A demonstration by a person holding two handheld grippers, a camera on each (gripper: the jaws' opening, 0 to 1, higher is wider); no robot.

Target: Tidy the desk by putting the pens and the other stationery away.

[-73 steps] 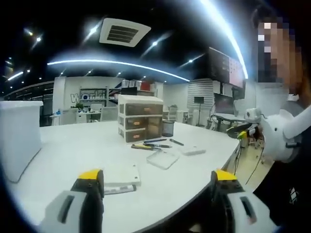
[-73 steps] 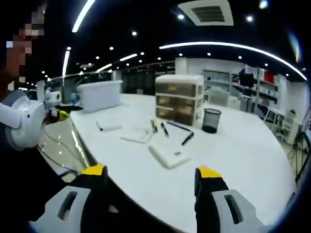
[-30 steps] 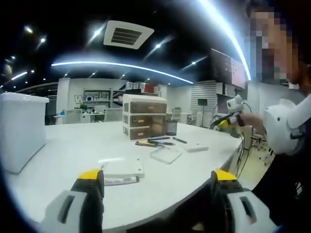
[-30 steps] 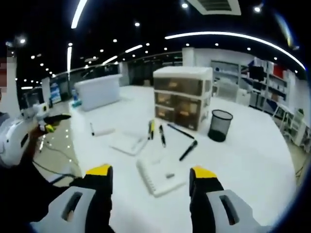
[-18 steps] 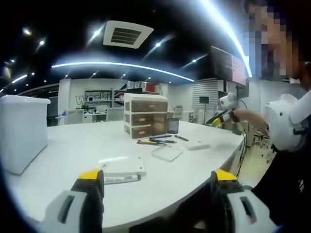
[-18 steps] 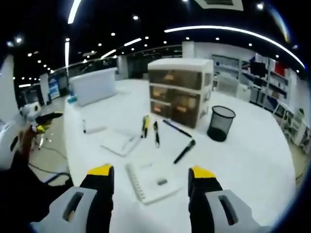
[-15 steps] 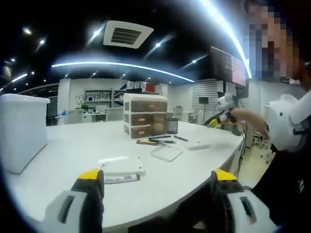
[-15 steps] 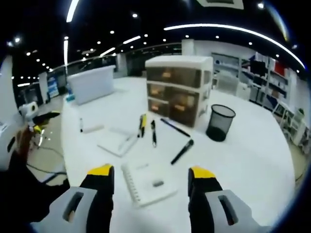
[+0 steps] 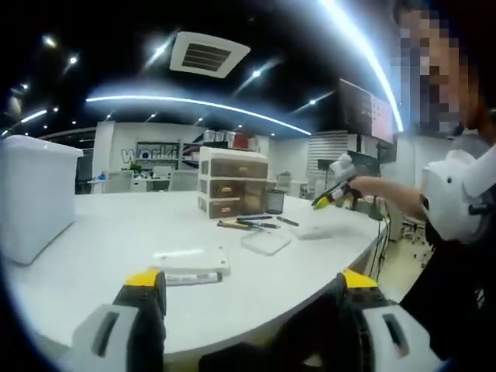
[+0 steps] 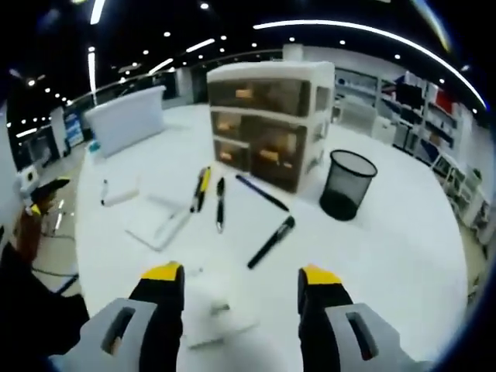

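Note:
In the right gripper view my right gripper [image 10: 241, 276] is open above a blurred white notepad [image 10: 211, 311]. Ahead on the white desk [image 10: 387, 256] lie a black marker [image 10: 271, 242], a black pen [image 10: 219, 203], a yellow-black pen [image 10: 201, 188] and a dark blue pen [image 10: 262, 192]. Behind them stand a black mesh cup [image 10: 346, 184] and a drawer unit [image 10: 271, 132]. My left gripper [image 9: 252, 280] is open at the desk's near edge, with a white pad [image 9: 190, 260] and a marker [image 9: 190, 277] just ahead. The right gripper [image 9: 333, 190] hovers over the desk's right side.
A clear flat case [image 10: 159, 225] and a white marker [image 10: 120, 195] lie left of the pens. A large white bin [image 9: 35, 198] stands at the desk's left. The drawer unit [image 9: 231, 186], mesh cup [image 9: 274, 201] and pens [image 9: 248, 225] sit mid-desk. A person's sleeve [image 9: 453, 205] is at right.
My right gripper has moved forward over the desk, closer to the notepad and pens, and stayed open. The left gripper has barely shifted and is still open.

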